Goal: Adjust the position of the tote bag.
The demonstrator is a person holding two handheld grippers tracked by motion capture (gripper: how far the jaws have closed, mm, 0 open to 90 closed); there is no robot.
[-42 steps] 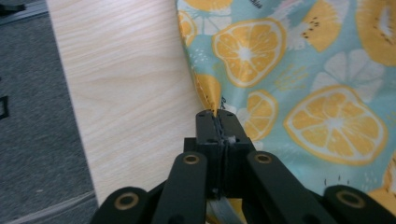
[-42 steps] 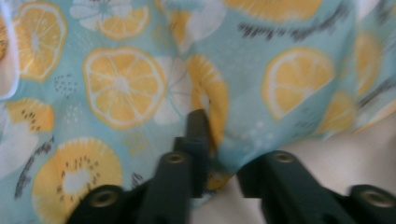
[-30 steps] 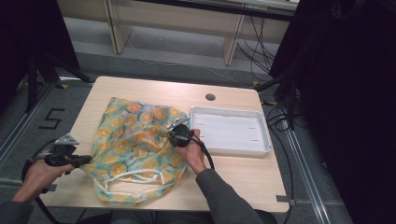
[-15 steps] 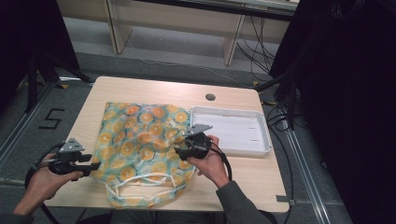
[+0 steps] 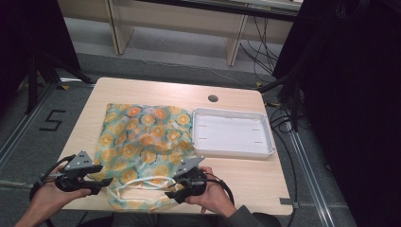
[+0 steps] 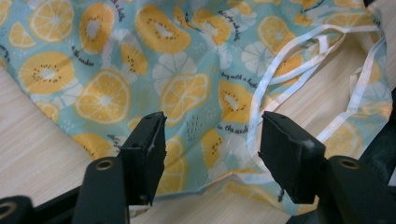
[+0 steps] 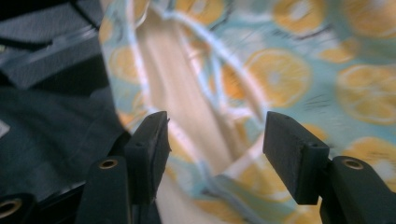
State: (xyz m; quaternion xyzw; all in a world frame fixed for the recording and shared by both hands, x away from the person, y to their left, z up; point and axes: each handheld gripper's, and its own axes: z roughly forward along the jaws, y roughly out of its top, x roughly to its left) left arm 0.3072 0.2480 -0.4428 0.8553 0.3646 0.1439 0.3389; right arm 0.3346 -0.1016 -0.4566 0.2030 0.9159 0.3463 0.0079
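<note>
A teal cloth bag (image 5: 142, 137) printed with orange slices lies spread flat on the wooden table (image 5: 156, 92). Its white strap handles (image 5: 137, 182) loop toward the near edge. My left gripper (image 5: 105, 182) hovers at the bag's near left corner, pointing right. Its jaws have just been opening and stand apart over the bag (image 6: 187, 56) and a strap (image 6: 299, 60), gripping nothing. My right gripper (image 5: 171, 194) is by the straps at the near edge, pointing left. Its jaws have also just been opening, with the bag (image 7: 289, 70) blurred beyond them and nothing held.
A white shallow tray (image 5: 231, 112) sits to the right of the bag, touching its edge. A round cable hole (image 5: 213, 98) is in the table's far side. Bare wood lies along the near right edge.
Both grippers let go of the bag and opened. Both hands drew back toward the near edge, the right one farther. The bag, rumpled before, now lies spread flat.
</note>
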